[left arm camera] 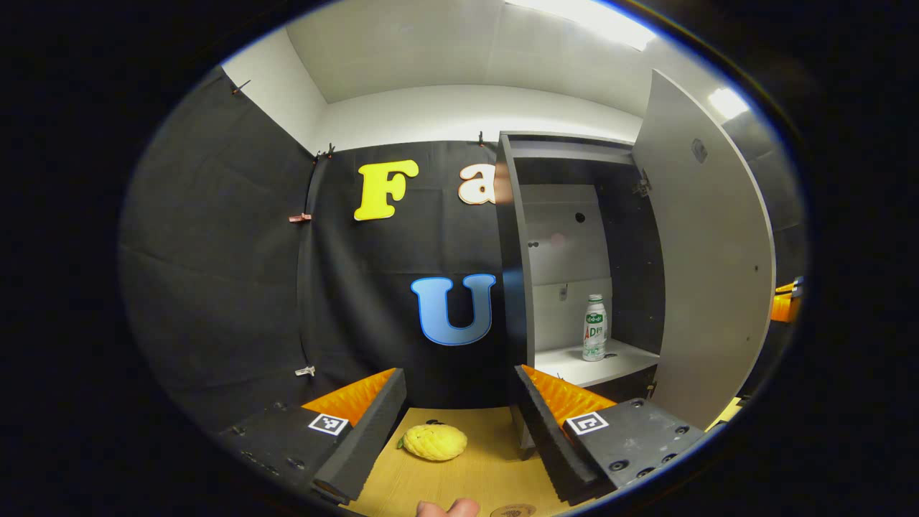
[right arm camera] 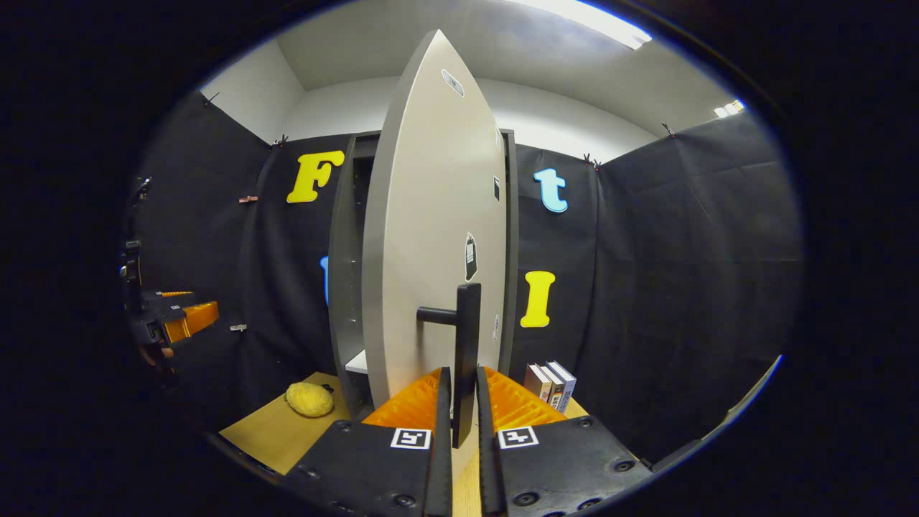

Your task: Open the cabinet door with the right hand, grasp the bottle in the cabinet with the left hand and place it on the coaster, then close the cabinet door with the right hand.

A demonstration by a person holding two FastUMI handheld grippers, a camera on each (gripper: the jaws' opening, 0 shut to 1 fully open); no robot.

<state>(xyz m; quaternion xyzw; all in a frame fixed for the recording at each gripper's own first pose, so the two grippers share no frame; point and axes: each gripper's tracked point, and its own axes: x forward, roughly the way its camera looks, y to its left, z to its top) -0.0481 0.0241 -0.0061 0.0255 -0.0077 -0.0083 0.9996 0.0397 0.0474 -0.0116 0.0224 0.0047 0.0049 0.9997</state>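
In the left gripper view, the left tool (left arm camera: pixel 459 402) is held with its fingers wide apart and nothing between them, above the wooden worktop (left arm camera: pixel 495 459). A yellow, knobbly lemon-like object (left arm camera: pixel 434 441) lies on the worktop between the fingers' lines of sight, and a round coaster (left arm camera: pixel 512 510) is partly seen at the near edge, beside a fingertip (left arm camera: pixel 448 508).

In the right gripper view, the right tool (right arm camera: pixel 459 409) is closed on the dark bar handle (right arm camera: pixel 467 352) of the cabinet door (right arm camera: pixel 431 237), both fingers pressing its lower end. The door is swung well open, its edge facing the camera.

Farther off, the bottle (left arm camera: pixel 594 327) stands upright on the cabinet's white shelf (left arm camera: pixel 574 370), near the shelf's front edge and toward its right side, apart from the walls. It is judged to be a small, light plastic bottle, smooth and somewhat slippery, liable to tip or dent; a hold across the mid-body, below the cap, is advised.

Open room is judged adequate: the cabinet's left side panel (left arm camera: pixel 515 273) and the open door bound the approach, and the shelf's front lip must be cleared on withdrawal. A few books (right arm camera: pixel 550 385) stand at the far right of the worktop, well apart from the path.
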